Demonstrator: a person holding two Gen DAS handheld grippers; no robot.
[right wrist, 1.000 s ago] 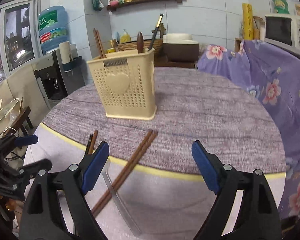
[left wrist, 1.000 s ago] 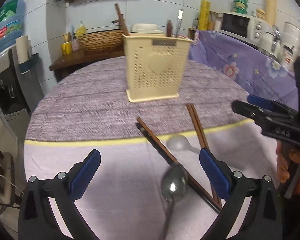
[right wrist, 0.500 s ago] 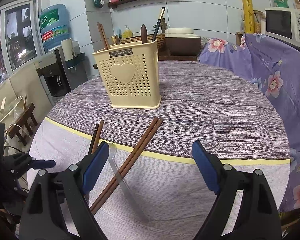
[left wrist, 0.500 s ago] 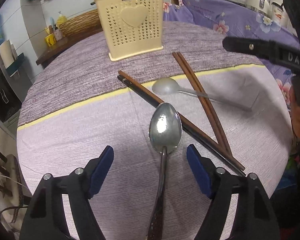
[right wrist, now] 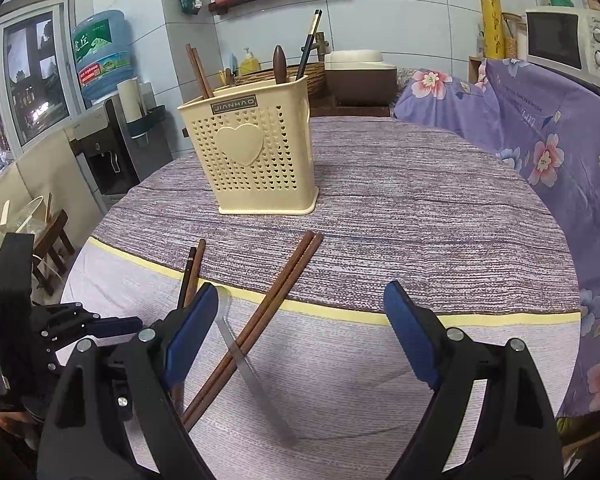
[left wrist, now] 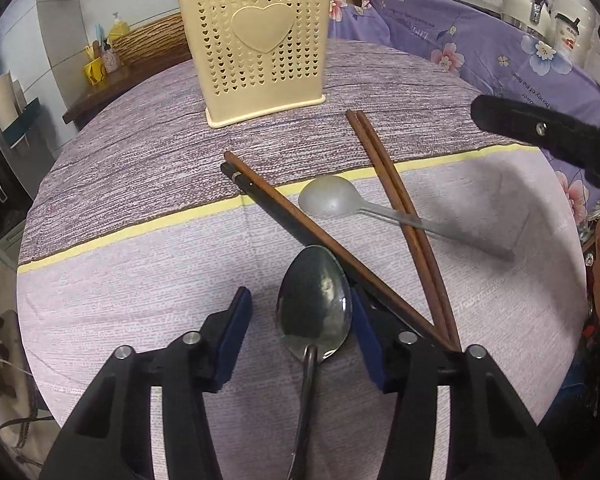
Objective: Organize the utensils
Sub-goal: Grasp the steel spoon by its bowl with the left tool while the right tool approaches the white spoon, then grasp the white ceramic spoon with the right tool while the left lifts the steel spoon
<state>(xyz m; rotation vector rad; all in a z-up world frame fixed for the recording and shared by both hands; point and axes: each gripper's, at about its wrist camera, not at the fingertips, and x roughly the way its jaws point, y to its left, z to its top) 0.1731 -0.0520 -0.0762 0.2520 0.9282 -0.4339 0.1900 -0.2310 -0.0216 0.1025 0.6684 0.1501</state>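
Steel catches the light between the blue pads [left wrist: 232, 336] of the left gripper [left wrist: 300, 332]: over the last second it has dropped low and closed in on the shiny spoon [left wrist: 314, 312], whose bowl now lies between the jaws. They are narrower than before but still apart, the right pad about touching the bowl's edge and a gap left on the other side. No grasp yet, so the pick looks about to happen.

That spoon lies near the worktop's near edge, its handle running back under the gripper. Just beyond it a dark chopstick pair [left wrist: 284, 204] slants across the yellow stripe, a matte spoon [left wrist: 332, 200] lies under a brown chopstick pair [left wrist: 396, 200], and the cream utensil holder [left wrist: 260, 52] stands toward the far edge, already holding some pieces.

The right gripper [right wrist: 296, 336] has hardly moved. It hovers with jaws wide apart and empty above the brown chopsticks and the matte spoon's handle.

Closing on the rounded bowl could let it slip or nudge the dark pair beside it.
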